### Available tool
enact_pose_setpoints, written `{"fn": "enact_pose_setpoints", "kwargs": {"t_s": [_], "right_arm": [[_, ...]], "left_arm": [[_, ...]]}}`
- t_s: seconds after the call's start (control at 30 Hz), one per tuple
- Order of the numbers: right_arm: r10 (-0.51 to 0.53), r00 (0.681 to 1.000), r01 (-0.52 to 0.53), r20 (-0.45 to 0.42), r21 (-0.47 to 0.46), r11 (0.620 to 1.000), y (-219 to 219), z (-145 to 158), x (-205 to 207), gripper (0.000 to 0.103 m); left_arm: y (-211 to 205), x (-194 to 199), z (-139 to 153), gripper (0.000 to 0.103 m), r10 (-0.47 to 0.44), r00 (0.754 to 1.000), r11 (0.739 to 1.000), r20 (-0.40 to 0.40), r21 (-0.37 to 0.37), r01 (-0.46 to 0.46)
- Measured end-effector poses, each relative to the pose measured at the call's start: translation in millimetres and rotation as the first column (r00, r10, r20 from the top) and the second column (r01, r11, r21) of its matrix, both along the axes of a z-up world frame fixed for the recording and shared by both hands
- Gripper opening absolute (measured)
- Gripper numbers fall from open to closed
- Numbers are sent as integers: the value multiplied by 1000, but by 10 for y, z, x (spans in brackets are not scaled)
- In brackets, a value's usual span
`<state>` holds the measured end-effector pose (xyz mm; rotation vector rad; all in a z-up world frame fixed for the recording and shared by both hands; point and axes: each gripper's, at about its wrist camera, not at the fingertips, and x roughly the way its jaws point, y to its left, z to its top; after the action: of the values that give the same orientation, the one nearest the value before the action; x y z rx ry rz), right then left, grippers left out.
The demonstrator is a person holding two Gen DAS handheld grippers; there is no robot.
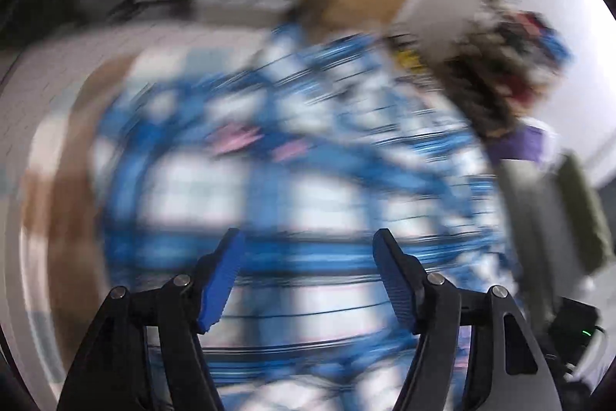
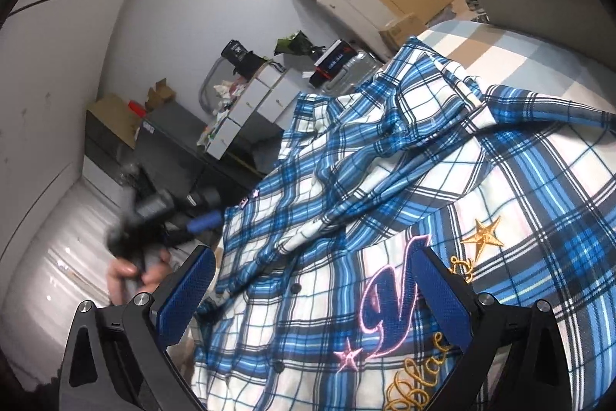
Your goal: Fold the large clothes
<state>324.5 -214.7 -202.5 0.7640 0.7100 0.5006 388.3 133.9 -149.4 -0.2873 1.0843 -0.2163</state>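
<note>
Left wrist view, blurred: left gripper (image 1: pixel 308 280) jaws released, nothing between, plaid shirt (image 1: pixel 292 156) below. Right wrist view: right gripper (image 2: pixel 312 299) jaws released above shirt (image 2: pixel 385 180), rumpled on the bed (image 2: pixel 519 52). Judged between folds; next needs an edge grasped.

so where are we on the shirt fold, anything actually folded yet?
Barely started. Done: the plaid shirt is on the checked bed cover, buttoned front up, one sleeve thrown loosely across it, no clean fold. In hand: nothing. The right gripper hovers open over the chest embroidery; the left gripper is open above the cloth, its view blurred. Left: smoothing, both sleeves, then the body folds.
</note>
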Motion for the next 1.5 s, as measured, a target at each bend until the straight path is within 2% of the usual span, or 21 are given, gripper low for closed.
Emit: {"fn": "enact_pose_setpoints", "kwargs": {"t_s": [0.07, 0.1, 0.13, 0.23, 0.3, 0.37, 0.43, 0.5, 0.67, 0.73, 0.77, 0.83, 0.9, 0.97, 1.03, 1.1, 1.2, 1.33, 1.43, 1.47, 1.5], "right_arm": [[7, 1000, -7, 5, -26, 1000, 45, 7, -7, 103], [18, 1000, -18, 4, -44, 999, 85, 19, -6, 103], [26, 1000, -26, 0, -71, 997, 151, 31, 0, 103], [66, 997, -71, -33, -171, 983, 300, 128, 63, 103], [100, 995, -103, -27, -264, 959, 418, 326, 155, 103], [103, 995, -91, 10, -382, 920, 558, 606, 310, 103], [105, 994, -91, -2, -512, 854, 765, 808, 626, 103], [103, 994, -110, -45, -601, 792, 968, 834, 995, 103], [150, 972, -232, -179, -663, 712, 1383, 472, 1844, 101], [145, 965, -256, -217, -686, 681, 1480, 286, 2052, 86], [141, 962, -267, -232, -716, 644, 1547, 200, 2127, 84], [116, 956, -286, -271, -758, 586, 1596, -34, 2251, 67], [97, 964, -256, -249, -763, 593, 1552, -119, 2295, 62], [83, 959, -268, -272, -765, 585, 1558, -125, 2319, 61], [99, 954, -284, -283, -749, 599, 1615, -16, 2329, 41], [153, 962, -270, -225, -724, 634, 1769, 188, 2314, 43], [284, 932, -361, -226, -655, 664, 2120, 307, 2302, 44], [354, 896, -438, -269, -668, 602, 2623, 173, 2371, 41], [329, 882, -468, -338, -707, 530, 2788, -114, 2443, 41], [335, 893, -441, -300, -723, 531, 2779, -87, 2410, 41], [334, 888, -453, -315, -716, 530, 2746, -94, 2400, 41]], "left_arm": [[91, 29, -293, 63, 24, 997, 1000, -69, 12, -24], [75, 9, -331, 65, 19, 998, 1000, -67, 21, -18], [14, -44, -291, 65, 4, 1000, 999, 0, 54, -4], [-196, -62, -297, 65, -33, 999, 981, -22, 192, 36], [-250, -58, -232, 64, -51, 999, 978, -20, 203, 54], [-279, -113, -2, 65, -101, 992, 978, 69, 190, 87], [-304, -114, 120, 65, -108, 985, 966, 131, 250, 73], [-404, -22, 136, 65, -75, 986, 950, 152, 310, 24], [-466, 135, -318, 65, 33, 989, 977, 142, 206, -62], [-425, 78, -432, 65, 62, 985, 976, 160, 196, -93], [-435, 41, -429, 65, 58, 980, 975, 190, 201, -96], [-394, -77, -393, 65, 56, 969, 976, 240, 193, -104], [-326, -107, -370, 65, 63, 965, 983, 254, 152, -105], [-170, -151, -331, 65, 98, 958, 991, 268, 63, -119], [5, -172, -329, 65, 134, 955, 991, 263, -35, -130], [76, -164, -340, 65, 155, 953, 985, 260, -117, -129], [234, -199, -329, 65, 238, 938, 956, 253, -233, -179], [289, -190, -332, 65, 281, 929, 939, 242, -268, -215], [236, -173, -332, 65, 275, 932, 942, 238, -260, -212], [231, -181, -344, 65, 272, 932, 944, 238, -253, -211], [229, -181, -342, 65, 268, 933, 946, 239, -248, -208]]}}
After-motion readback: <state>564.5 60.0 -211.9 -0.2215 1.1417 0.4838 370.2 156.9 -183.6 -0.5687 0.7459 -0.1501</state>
